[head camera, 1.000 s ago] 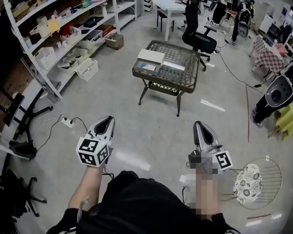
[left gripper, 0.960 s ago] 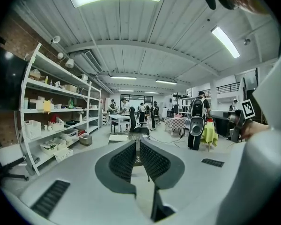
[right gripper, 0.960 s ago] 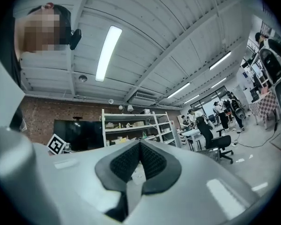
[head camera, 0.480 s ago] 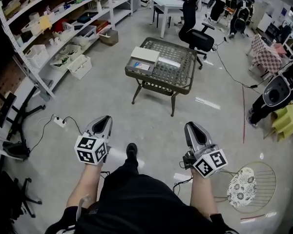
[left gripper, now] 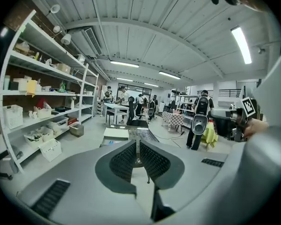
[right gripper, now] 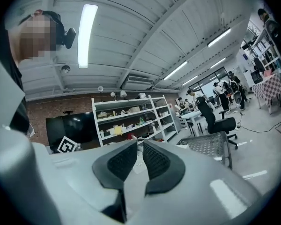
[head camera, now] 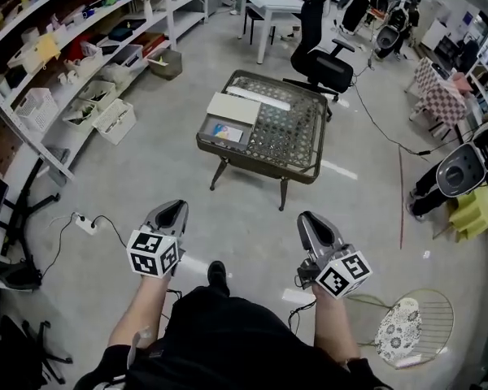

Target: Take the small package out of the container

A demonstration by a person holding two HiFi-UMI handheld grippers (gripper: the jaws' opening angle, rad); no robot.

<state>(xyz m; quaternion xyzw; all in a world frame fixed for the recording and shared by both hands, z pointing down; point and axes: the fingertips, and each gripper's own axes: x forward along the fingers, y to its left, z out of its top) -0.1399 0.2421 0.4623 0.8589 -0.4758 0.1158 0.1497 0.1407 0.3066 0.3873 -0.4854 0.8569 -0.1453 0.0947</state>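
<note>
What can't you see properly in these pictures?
- Head view: the flat white box on the mesh table is far and small; its contents do not show.
- Head view: the colourful thing next to it is too small to name.
- Left gripper view: the left gripper, jaws shut, covers the near part of that table.

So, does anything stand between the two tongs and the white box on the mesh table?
Nothing visible does. Only bare floor lies between the left tongs, the right tongs and the mesh table with the white box. The office chair stands beyond the table. Both tongs are shut and empty.
</note>
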